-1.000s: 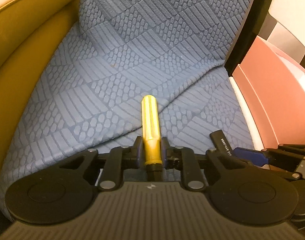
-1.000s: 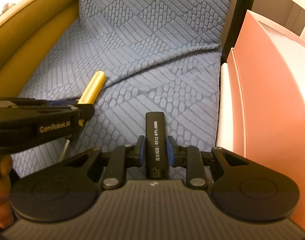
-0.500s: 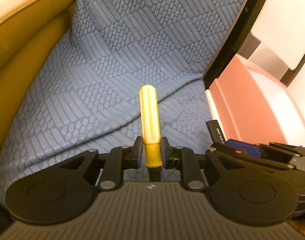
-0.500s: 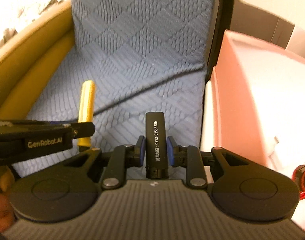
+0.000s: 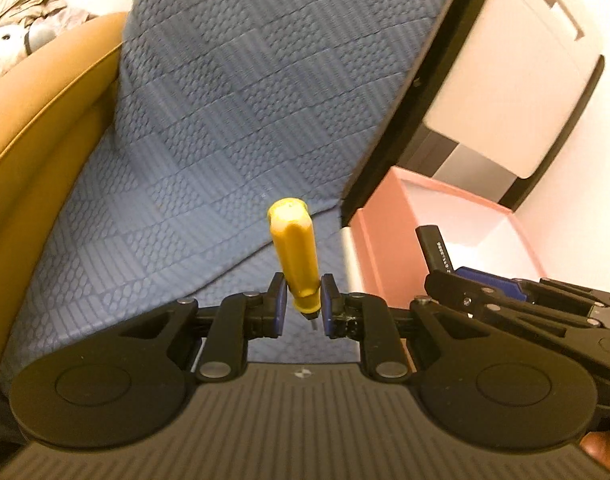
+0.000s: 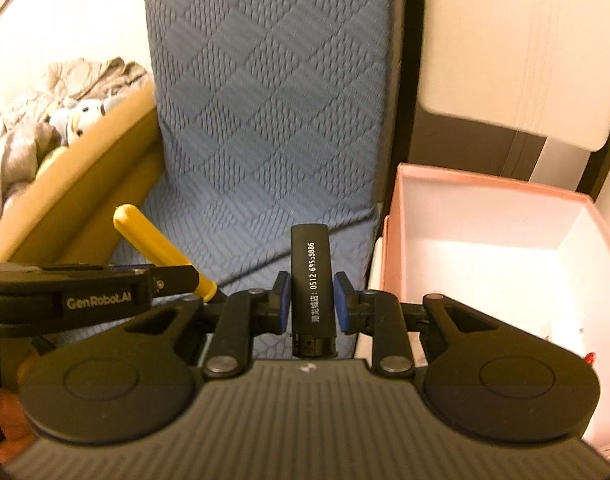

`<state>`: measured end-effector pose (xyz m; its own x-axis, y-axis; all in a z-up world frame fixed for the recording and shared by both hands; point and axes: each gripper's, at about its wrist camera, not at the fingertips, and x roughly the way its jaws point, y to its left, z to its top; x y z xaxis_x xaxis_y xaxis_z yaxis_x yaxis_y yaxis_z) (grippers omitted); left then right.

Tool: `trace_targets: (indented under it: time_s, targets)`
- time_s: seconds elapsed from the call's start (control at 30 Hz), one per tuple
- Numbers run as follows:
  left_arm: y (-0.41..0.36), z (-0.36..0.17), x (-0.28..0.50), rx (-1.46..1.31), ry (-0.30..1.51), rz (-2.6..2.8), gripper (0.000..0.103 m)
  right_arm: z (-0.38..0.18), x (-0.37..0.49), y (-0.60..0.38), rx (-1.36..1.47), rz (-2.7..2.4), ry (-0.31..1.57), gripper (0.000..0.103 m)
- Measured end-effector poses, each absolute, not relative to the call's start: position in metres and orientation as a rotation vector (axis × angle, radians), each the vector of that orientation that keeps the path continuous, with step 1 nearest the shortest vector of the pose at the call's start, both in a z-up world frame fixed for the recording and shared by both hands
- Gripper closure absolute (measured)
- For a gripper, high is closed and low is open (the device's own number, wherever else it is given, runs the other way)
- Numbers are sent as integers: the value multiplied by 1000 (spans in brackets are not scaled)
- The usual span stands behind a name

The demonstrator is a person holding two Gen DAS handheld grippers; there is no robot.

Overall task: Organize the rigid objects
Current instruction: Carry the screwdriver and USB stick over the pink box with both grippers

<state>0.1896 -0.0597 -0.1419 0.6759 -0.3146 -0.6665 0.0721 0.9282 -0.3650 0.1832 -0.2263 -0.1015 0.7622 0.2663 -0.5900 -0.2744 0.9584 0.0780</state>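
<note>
My left gripper (image 5: 303, 300) is shut on a yellow-handled screwdriver (image 5: 292, 252), its handle sticking forward and up above the blue patterned cushion (image 5: 209, 152). My right gripper (image 6: 311, 300) is shut on a black lighter (image 6: 309, 280) with white printed digits. Each gripper shows in the other's view: the right gripper (image 5: 457, 280) with the lighter (image 5: 435, 248) at lower right in the left wrist view, the left gripper (image 6: 173, 280) with the screwdriver (image 6: 157, 246) at left in the right wrist view. An open pink box (image 6: 485, 188) with a white inside stands right of the cushion.
A mustard-yellow padded armrest (image 5: 33, 132) bounds the cushion on the left, with crumpled cloth and a soft toy (image 6: 81, 114) beyond it. A white panel (image 5: 517, 76) with dark trim rises behind the box. A small red item (image 6: 589, 357) lies at the box's right side.
Both grippers have risen from the cushion with the screwdriver and the lighter in them. The pink box's open inside has come into view on the right.
</note>
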Motion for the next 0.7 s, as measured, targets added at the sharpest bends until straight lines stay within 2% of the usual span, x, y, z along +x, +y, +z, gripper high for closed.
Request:
trace_targets:
  time_s: [0.7]
  targets:
    - [-144,-44,186,-277,723,-320,82,-23,168,-312,55,238,511,77]
